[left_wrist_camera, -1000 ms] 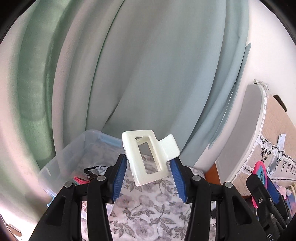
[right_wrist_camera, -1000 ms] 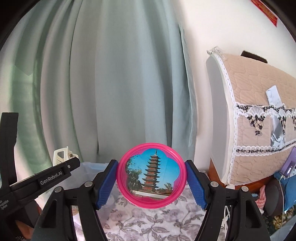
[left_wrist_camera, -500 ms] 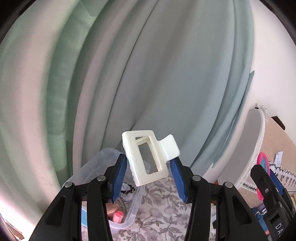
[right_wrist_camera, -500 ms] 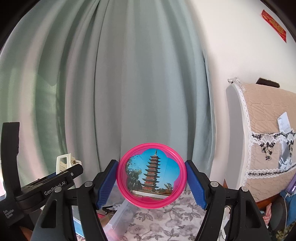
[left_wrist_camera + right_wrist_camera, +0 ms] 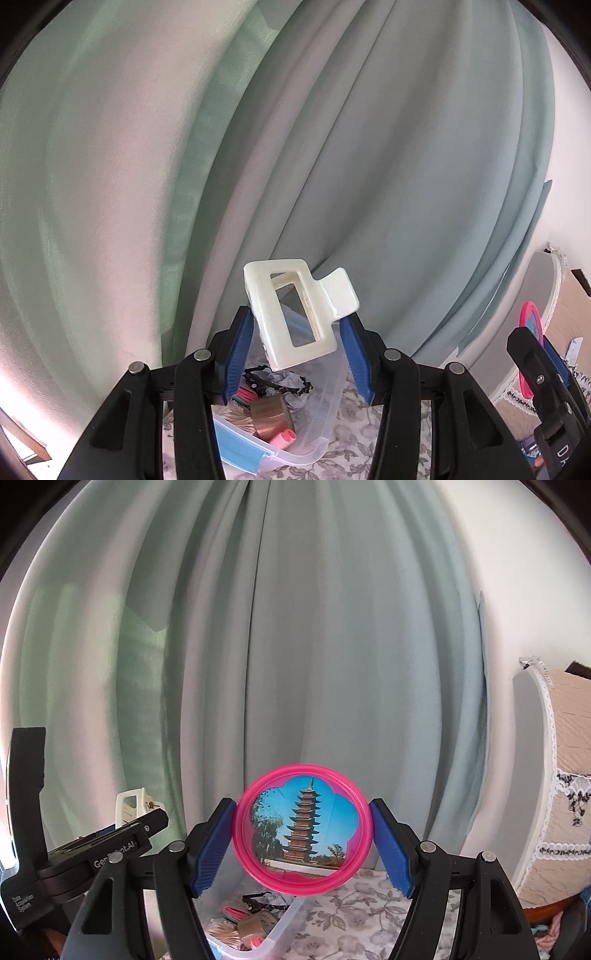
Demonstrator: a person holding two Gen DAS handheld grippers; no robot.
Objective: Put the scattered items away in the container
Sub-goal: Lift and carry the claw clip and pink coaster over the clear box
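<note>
Left gripper [image 5: 297, 345] has its blue-padded jaws partly closed, clamped on a cream-white rectangular plastic hair claw clip [image 5: 295, 308], held tilted in the air above the clear plastic storage container with a blue handle [image 5: 314, 448]. Right gripper [image 5: 303, 843] has its jaws set wider, pads pressing both edges of a round pink plastic pocket mirror with a pagoda picture [image 5: 302, 825], held upright, face toward the camera, above the near right part of the same container [image 5: 273, 934]. Container sits on a grey floral tablecloth [image 5: 351, 915], in front of pale green-grey curtains [image 5: 295, 646]. Inside it: a roll of brown tape [image 5: 269, 415], a black lacy item [image 5: 280, 382], pink items [image 5: 282, 439], toothpicks or similar thin sticks [image 5: 238, 419]. From the right wrist view the left gripper shows at far left, claw clip poking above it. A cushioned chair with lace trim [image 5: 561, 786] stands at right.
</note>
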